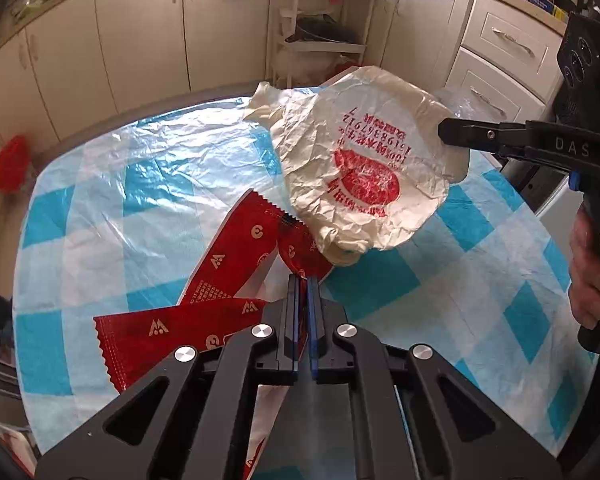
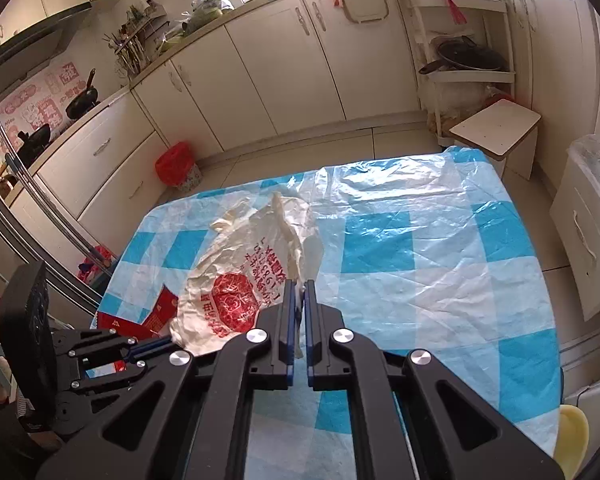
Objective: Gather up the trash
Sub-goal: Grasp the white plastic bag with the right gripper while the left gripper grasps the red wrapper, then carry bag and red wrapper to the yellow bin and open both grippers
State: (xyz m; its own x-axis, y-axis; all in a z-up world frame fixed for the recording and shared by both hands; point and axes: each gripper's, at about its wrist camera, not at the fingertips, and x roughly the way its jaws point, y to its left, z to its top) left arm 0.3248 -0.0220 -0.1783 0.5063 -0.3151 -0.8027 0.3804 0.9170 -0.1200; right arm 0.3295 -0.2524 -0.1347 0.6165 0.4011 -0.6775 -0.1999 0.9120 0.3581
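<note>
While our right gripper (image 2: 299, 286) pinches the white bag (image 1: 360, 176) edge, our left gripper (image 1: 304, 280) clamps the nearer red wrapper (image 1: 236, 252) lying just left

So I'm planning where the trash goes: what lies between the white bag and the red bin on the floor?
Only bare checked tablecloth, then floor tiles; nothing lies between the bag and the bin, as the right wrist view shows.

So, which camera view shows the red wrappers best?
The left wrist view. There the red wrappers lie wide open on the checked tablecloth, just ahead of the left gripper. In the right wrist view only a small part shows, beside the white bag and partly hidden by it.
</note>
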